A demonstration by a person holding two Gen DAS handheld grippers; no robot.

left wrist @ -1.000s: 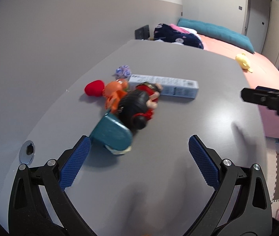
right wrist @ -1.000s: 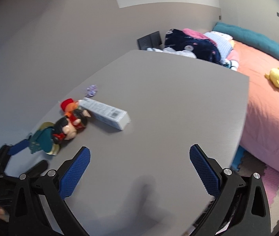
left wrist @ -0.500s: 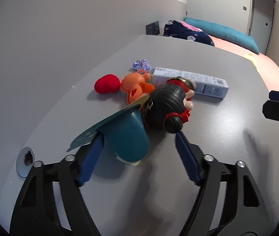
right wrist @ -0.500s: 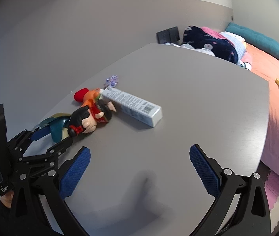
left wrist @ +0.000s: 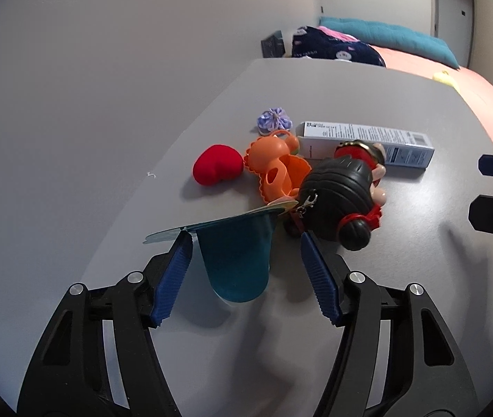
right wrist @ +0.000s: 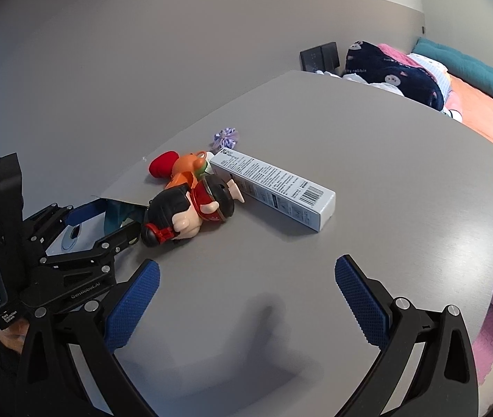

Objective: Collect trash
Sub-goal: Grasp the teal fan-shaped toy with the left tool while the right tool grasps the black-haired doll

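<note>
A teal cup with a peeled foil lid (left wrist: 235, 253) lies on its side on the grey table (left wrist: 368, 97). My left gripper (left wrist: 243, 264) is open, its fingers on either side of the cup, not clamped. In the right wrist view the cup (right wrist: 121, 213) shows between the left gripper's fingers (right wrist: 83, 213). A long white carton (left wrist: 364, 142) (right wrist: 274, 184) and a crumpled purple wrapper (left wrist: 274, 120) (right wrist: 225, 138) lie farther back. My right gripper (right wrist: 246, 299) is open and empty above bare table, in front of the carton.
A black-haired doll (left wrist: 343, 194) (right wrist: 190, 210), an orange toy (left wrist: 276, 166) and a red heart (left wrist: 216, 168) lie close behind the cup. The wall runs along the table's left. A bed (right wrist: 482, 111) with bedding lies beyond the table's far right edge.
My left gripper has moved forward over the cup and its fingers have narrowed around it. The right gripper has drifted left, nearer the carton.
</note>
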